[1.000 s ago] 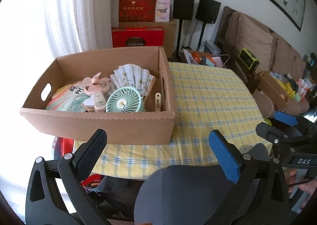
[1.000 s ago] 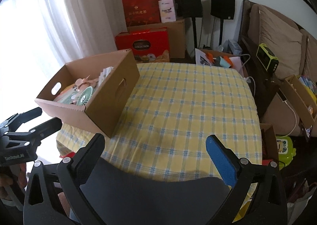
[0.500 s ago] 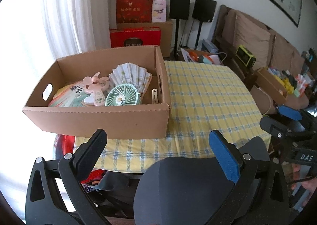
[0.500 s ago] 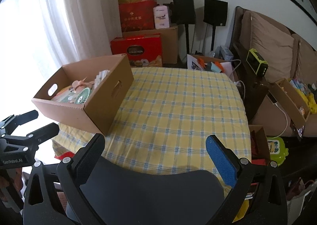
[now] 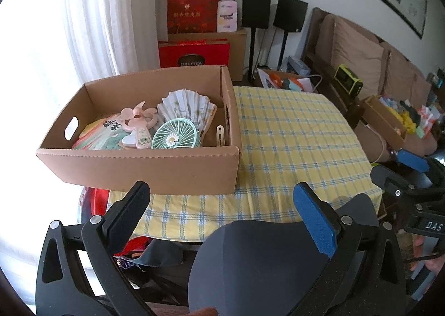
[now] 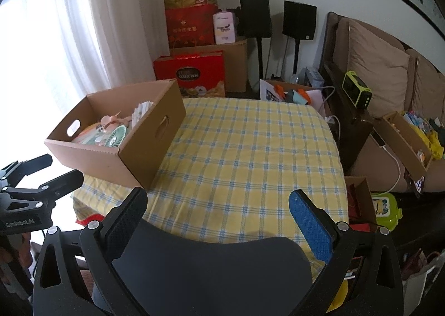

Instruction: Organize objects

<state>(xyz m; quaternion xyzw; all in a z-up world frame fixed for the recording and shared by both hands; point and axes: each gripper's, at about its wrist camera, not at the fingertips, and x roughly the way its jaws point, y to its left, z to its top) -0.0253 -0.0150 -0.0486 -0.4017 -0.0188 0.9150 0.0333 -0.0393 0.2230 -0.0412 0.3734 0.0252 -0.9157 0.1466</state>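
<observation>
Both claws drawn back from the table. The left claw (image 5: 221, 202) and the right claw (image 6: 218, 204) hang over the back of a dark chair (image 6: 211, 268) at the near edge of the table (image 6: 250, 149), each with its 2 fingers spread wide and nothing between them. Compared with 1 second ago, both views take in more of the room and the cardboard box (image 5: 139, 166) sits smaller and farther off, so the claws have pulled away from it and risen slightly.

The box stands at the left end of the table, its near left corner overhanging the yellow checked tablecloth (image 5: 292, 135). Inside lie a mint round fan (image 5: 175, 136) with a daisy at its hub, a pink hand fan (image 5: 139, 121) partly on top of a flat printed fan (image 5: 97, 135), a white folding fan (image 5: 186, 106) opened toward the far wall, and what looks like a small hair clip (image 5: 220, 135) against the right wall, though it is too small to be sure. Nothing else lies on the cloth.

Reading: with every loose item already in the box and both claws released and retreating, the sorting appears finished or very near it. A second box (image 6: 406, 143) beside the sofa holds unrelated clutter.
</observation>
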